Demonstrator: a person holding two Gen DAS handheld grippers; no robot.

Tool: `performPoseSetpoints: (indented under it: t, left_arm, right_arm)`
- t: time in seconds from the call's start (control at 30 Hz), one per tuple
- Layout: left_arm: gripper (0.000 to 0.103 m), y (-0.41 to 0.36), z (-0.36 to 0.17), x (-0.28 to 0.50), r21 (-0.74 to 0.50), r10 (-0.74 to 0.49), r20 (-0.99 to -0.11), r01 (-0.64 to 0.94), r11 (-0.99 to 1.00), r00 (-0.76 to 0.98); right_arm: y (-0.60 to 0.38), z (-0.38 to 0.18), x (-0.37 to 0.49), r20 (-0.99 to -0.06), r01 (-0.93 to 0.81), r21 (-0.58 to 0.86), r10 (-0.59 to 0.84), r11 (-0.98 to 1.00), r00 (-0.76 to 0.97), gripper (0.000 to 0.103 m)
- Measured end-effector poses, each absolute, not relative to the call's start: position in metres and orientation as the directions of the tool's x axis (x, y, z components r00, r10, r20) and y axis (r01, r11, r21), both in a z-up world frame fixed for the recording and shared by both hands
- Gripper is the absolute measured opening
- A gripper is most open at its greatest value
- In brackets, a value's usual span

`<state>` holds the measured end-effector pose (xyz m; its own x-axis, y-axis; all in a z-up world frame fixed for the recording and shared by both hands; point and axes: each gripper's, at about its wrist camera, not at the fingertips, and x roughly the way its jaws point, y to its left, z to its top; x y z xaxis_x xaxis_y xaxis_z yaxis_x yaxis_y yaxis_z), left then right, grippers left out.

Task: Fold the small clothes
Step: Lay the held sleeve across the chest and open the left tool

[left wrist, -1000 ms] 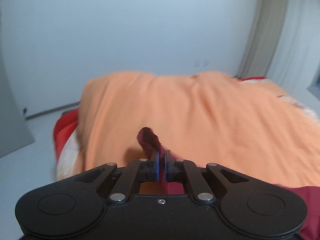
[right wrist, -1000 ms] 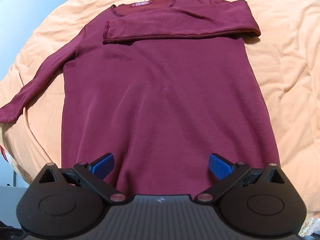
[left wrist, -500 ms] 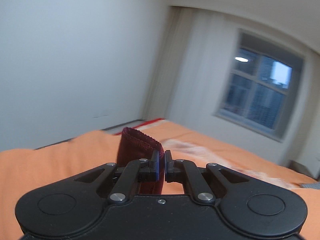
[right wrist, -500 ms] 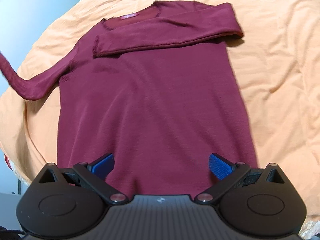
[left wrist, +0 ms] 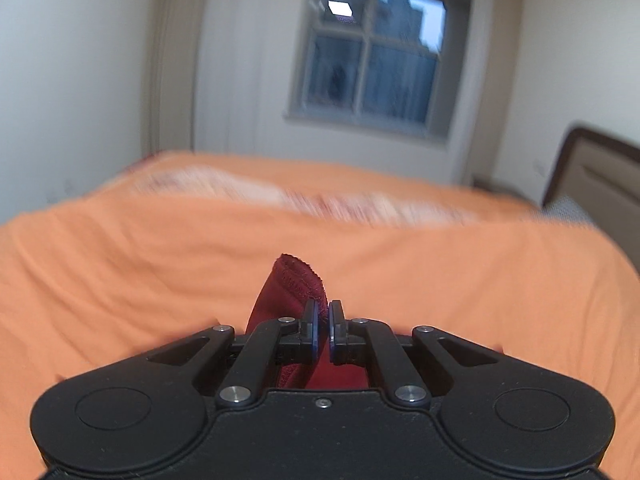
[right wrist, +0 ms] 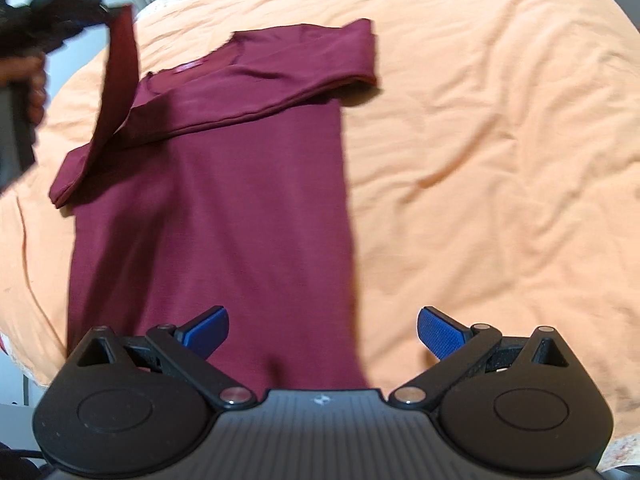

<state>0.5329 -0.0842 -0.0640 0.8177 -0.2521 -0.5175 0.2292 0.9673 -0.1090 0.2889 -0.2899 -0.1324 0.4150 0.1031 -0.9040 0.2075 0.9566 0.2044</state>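
Note:
A maroon long-sleeved shirt [right wrist: 208, 216] lies flat on the orange bedspread [right wrist: 480, 140], with one sleeve [right wrist: 280, 84] folded across its chest. My left gripper [left wrist: 323, 326] is shut on the cuff [left wrist: 298, 280] of the other sleeve. In the right wrist view that left gripper [right wrist: 102, 12] holds the sleeve [right wrist: 116, 80] lifted above the shirt's left shoulder, a hand [right wrist: 34, 80] behind it. My right gripper [right wrist: 322, 332] hovers open over the shirt's hem, nothing between its blue pads [right wrist: 440, 334].
The orange bedspread [left wrist: 160, 264] covers the whole bed. A window [left wrist: 372, 60] and curtain are on the far wall, with a headboard [left wrist: 596, 176] at the right. The bed's left edge [right wrist: 24, 360] drops off beside the shirt.
My left gripper has lifted the sleeve cuff off the bed and swung it up and inward over the shirt. The right gripper has shifted right, staying open.

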Motion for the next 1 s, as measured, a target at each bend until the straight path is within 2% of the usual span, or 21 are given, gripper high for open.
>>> performPoseSetpoints:
  t: [0.17,0.27,0.33,0.4,0.5,0.57,0.67,0.73,0.77,0.83,0.9,0.97,1.0]
  left_arm:
    - [0.007,-0.113,-0.129,0.539,-0.107,-0.262,-0.650,0.256,0.961,0.713]
    - [0.025,-0.117,-0.146,0.540,-0.140,-0.282,-0.688,0.259,0.956,0.668]
    - [0.047,-0.122,-0.143,0.537,-0.149,-0.288,-0.690,0.259,0.954,0.663]
    - [0.058,-0.123,-0.139,0.532,-0.156,-0.288,-0.684,0.251,0.955,0.670]
    - [0.061,-0.125,-0.129,0.527,-0.156,-0.271,-0.689,0.227,0.961,0.672]
    - [0.061,-0.126,-0.130,0.528,-0.095,-0.190,-0.721,0.176,0.980,0.666]
    - [0.058,-0.116,-0.143,0.538,-0.026,-0.057,-0.774,0.058,0.998,0.631]
    - [0.054,-0.104,-0.157,0.547,-0.041,-0.032,-0.807,-0.002,0.999,0.589]
    - [0.053,-0.100,-0.163,0.551,-0.043,-0.022,-0.821,-0.023,0.999,0.570]
    - [0.051,-0.097,-0.171,0.554,-0.038,-0.015,-0.836,-0.032,0.999,0.549]
    - [0.051,-0.098,-0.177,0.556,-0.021,-0.009,-0.845,-0.016,1.000,0.534]
    - [0.051,-0.100,-0.180,0.557,-0.001,0.000,-0.850,-0.002,1.000,0.527]
    - [0.051,-0.101,-0.179,0.557,0.000,0.002,-0.852,-0.004,1.000,0.523]
  right_arm:
    - [-0.320,-0.137,0.285,-0.905,0.227,0.194,0.085,0.954,0.416,0.103]
    - [-0.334,-0.141,0.293,-0.899,0.212,0.153,0.047,0.965,0.434,0.103]
    - [-0.339,-0.144,0.302,-0.893,0.188,0.085,-0.008,0.978,0.449,0.103]
    - [-0.346,-0.148,0.317,-0.880,0.166,0.024,-0.058,0.986,0.472,0.103]
    - [-0.357,-0.154,0.343,-0.846,0.122,-0.029,-0.089,0.992,0.526,0.103]
    - [-0.362,-0.158,0.364,-0.817,0.092,-0.066,-0.107,0.994,0.566,0.101]
    - [-0.363,-0.167,0.400,-0.787,0.026,-0.093,-0.089,0.995,0.611,0.087]
    - [-0.361,-0.176,0.423,-0.782,-0.025,-0.110,-0.071,0.994,0.619,0.075]
    - [-0.358,-0.179,0.435,-0.780,-0.051,-0.118,-0.061,0.992,0.622,0.072]
    - [-0.353,-0.183,0.449,-0.769,-0.101,-0.131,-0.037,0.986,0.638,0.065]
    - [-0.348,-0.186,0.458,-0.756,-0.133,-0.150,-0.027,0.980,0.654,0.063]
    - [-0.345,-0.189,0.466,-0.762,-0.162,-0.151,-0.011,0.975,0.648,0.053]
    - [-0.343,-0.192,0.470,-0.770,-0.172,-0.158,-0.013,0.972,0.638,0.037]
